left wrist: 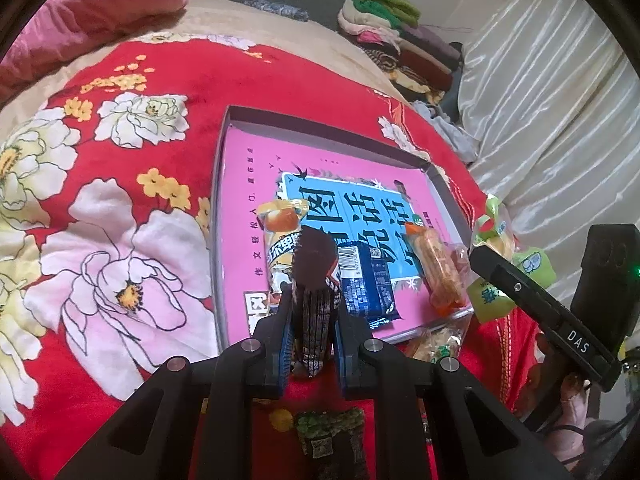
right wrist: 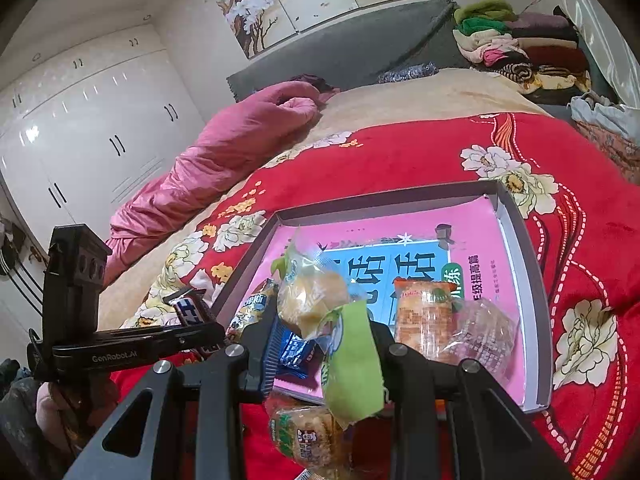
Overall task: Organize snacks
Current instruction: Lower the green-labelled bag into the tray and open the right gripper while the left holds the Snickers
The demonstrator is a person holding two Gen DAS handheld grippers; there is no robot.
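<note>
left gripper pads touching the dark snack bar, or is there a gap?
Touching. The left wrist view shows the left gripper with both blue pads pressed against the sides of the dark snack bar, which stands clamped between them.

Hand-held tongs, black frames with blue finger pads.
Left tongs (left wrist: 313, 312): silver round screws on angular arms. Right tongs (right wrist: 324, 344): same build; side bar lettered "DAS", black camera block with green light. Left bar reads "GenRobot.AI".

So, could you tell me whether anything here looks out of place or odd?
Two snacks lie outside the tray on the red bedspread: a green-labelled cracker packet by its near edge, and a dark packet under the left gripper.
</note>
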